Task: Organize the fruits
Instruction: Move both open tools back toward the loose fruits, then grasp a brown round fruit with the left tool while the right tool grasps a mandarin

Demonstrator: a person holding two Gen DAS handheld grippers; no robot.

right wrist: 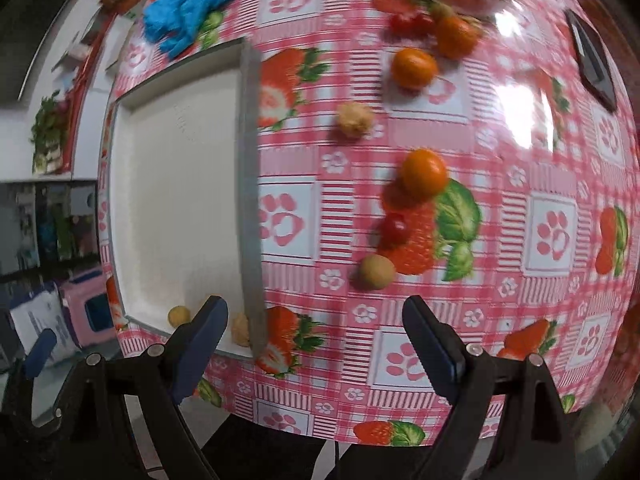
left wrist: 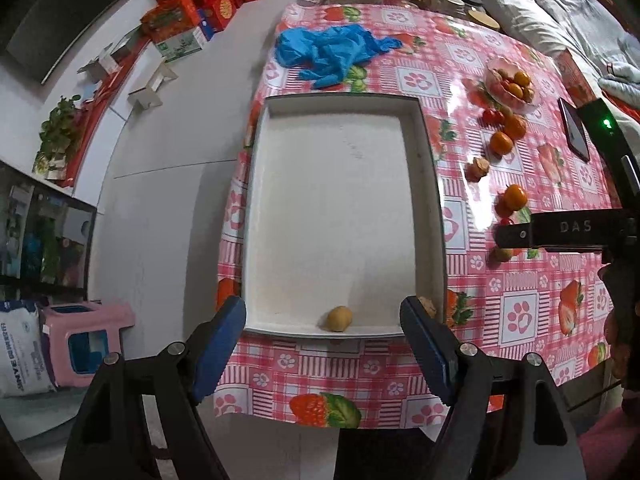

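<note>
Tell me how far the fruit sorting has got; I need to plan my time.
Barely started. Done: two tan fruits lie in the white tray. In hand: nothing; the left gripper and right gripper are both open and empty. Left: oranges, a red fruit and tan ones loose on the tablecloth.

One tray point(left wrist: 430, 184), two longans point(right wrist: 179, 315) inside.

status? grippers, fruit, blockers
Both hand-held grippers open, empty: left, right. Two tan fruits in tray; rest loose on table. Nothing blocking.
</note>
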